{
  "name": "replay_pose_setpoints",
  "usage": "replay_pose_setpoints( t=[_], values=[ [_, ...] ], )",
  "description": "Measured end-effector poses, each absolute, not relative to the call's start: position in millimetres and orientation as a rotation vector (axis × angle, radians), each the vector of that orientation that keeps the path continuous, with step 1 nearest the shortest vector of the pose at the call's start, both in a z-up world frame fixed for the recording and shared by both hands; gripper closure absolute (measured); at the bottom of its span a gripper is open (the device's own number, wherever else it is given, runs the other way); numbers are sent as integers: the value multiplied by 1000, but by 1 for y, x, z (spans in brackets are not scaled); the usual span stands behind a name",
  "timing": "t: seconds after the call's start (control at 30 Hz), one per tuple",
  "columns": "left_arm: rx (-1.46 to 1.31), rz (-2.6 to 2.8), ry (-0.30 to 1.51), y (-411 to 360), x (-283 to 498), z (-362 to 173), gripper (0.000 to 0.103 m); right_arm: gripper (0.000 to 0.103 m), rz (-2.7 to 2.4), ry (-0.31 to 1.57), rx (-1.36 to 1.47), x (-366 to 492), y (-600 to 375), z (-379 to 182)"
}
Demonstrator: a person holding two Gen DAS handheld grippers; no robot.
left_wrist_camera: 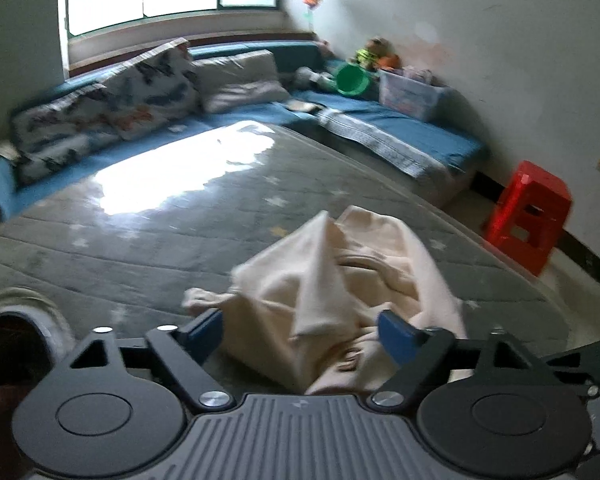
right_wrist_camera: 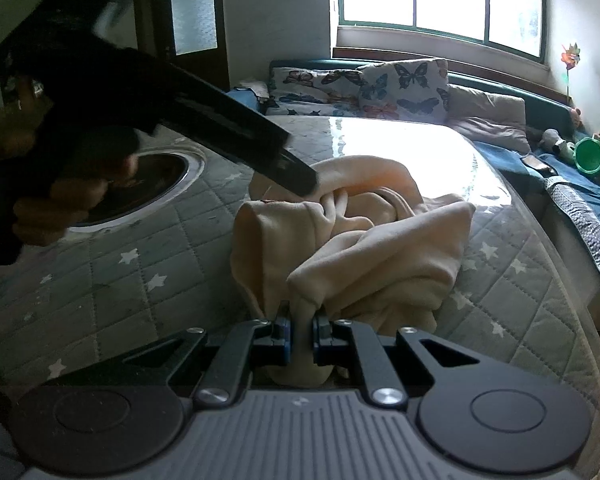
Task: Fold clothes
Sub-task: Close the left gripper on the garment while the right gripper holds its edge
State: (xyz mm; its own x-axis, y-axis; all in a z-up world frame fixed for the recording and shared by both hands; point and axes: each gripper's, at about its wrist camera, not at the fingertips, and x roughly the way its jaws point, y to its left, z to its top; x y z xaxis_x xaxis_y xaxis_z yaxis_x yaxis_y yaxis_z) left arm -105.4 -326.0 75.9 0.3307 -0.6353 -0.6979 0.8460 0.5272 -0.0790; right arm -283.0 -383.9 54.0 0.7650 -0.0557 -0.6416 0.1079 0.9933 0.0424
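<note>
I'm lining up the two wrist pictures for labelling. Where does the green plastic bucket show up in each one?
Left wrist view: the green bucket lies upper right of centre, on the blue bench by the far wall, left of a clear storage bin.
Right wrist view: the same green bucket sits at the far right edge, halfway up.
Shared landmark: the butterfly-print pillows under the window.

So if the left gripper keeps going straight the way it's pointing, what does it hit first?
Most likely the crumpled cream garment. It already lies between the left gripper fingers, whose jaws stand apart, on the grey star-patterned quilt. The picture is blurred, so depth is uncertain.
</note>
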Motion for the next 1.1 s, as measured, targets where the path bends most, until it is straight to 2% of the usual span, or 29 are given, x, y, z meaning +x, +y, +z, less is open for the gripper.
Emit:
replay_pose_setpoints(
  t=[0.07, 0.1, 0.23, 0.27, 0.4, 0.8, 1.1],
  values=[
    [314, -1004, 775, -331, -101, 71, 35, 95, -86, 693, 80, -285, -383, 55],
    [309, -1012, 791, -332, -99, 68, 45, 95, -85, 693, 82, -285, -383, 55],
    [295, -1033, 836, -334, -94, 61, 66, 95, -85, 692, 90, -288, -383, 55],
    [296, -1035, 840, -334, -93, 60, 75, 95, -86, 691, 91, -289, -383, 55],
    [298, -1045, 840, -331, -91, 61, 89, 95, -99, 690, 100, -292, -385, 56],
    [261, -973, 788, -300, -88, 74, 93, 95, -166, 657, 141, -303, -397, 66],
    [248, -888, 803, -223, -91, 72, 94, 95, -175, 680, 176, -312, -398, 66]
  ],
)
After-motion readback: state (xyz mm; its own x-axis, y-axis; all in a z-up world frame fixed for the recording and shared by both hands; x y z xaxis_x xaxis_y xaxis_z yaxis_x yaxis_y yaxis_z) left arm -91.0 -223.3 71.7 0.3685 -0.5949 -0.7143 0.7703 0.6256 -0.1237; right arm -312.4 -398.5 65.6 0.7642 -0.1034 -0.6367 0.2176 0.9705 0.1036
